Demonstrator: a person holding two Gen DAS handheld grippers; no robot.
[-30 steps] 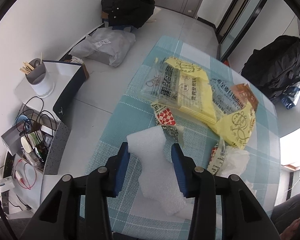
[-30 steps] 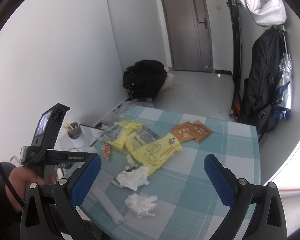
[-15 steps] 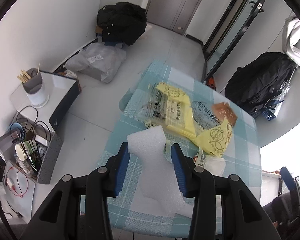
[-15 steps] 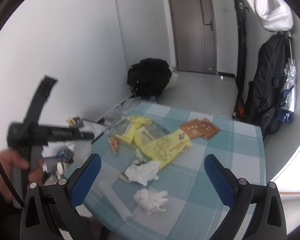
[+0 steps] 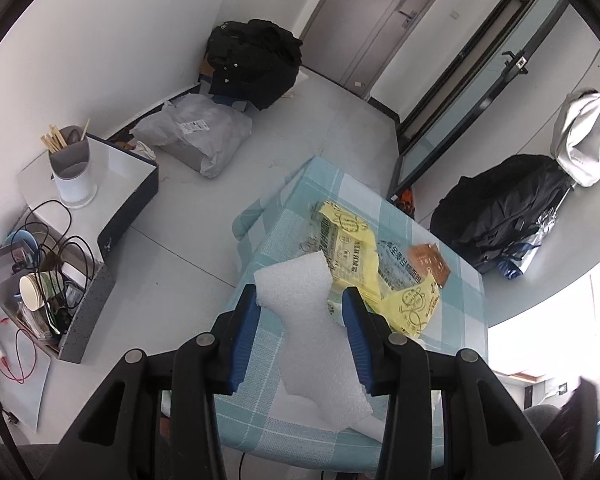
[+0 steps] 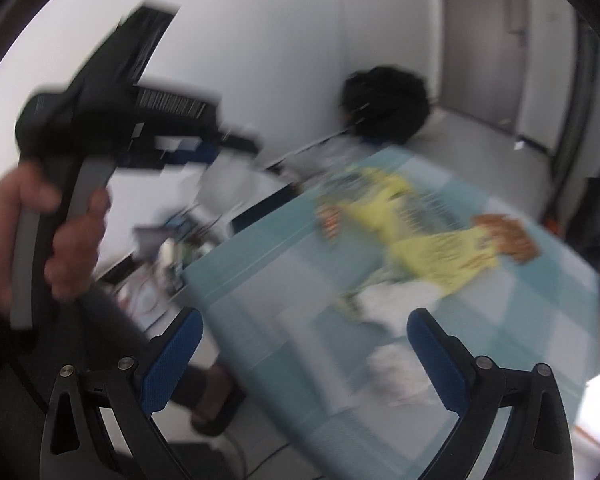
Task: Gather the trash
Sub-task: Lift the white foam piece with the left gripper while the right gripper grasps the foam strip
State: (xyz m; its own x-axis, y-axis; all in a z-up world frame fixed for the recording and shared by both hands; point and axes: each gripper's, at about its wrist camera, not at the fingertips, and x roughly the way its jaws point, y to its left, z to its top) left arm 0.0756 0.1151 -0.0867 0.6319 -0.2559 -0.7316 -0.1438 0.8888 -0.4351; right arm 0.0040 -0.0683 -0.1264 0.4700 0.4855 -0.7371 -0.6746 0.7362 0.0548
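While clamped between both blue pads, white foam sheet sits in left gripper, raised clear of worktop with checked teal cloth. Left to right in left wrist view: at 9 o'clock, grey open box on floor, stuffed with cables and paper cups; at 10 o'clock, white cabinet top carrying a grey-and-white cup with wooden sticks; at 11 o'clock, grey parcel bag on floor; at 12 o'clock, black backpack against wall. Past foam at 1 to 2 o'clock, yellow plastic bags and printed wrappers piled on cloth, with orange sachets touching their far edge. At 3 o'clock, dark jacket hanging by wall, white bag above it.

Right wrist view badly smeared. At 9 o'clock, left hand gripping black handle. Right gripper spread wide, holding nothing, low over near worktop edge. Between its pads and beyond, white crumpled tissue, blurred, lying near yellow bags; second white wad nearer, outline unclear.
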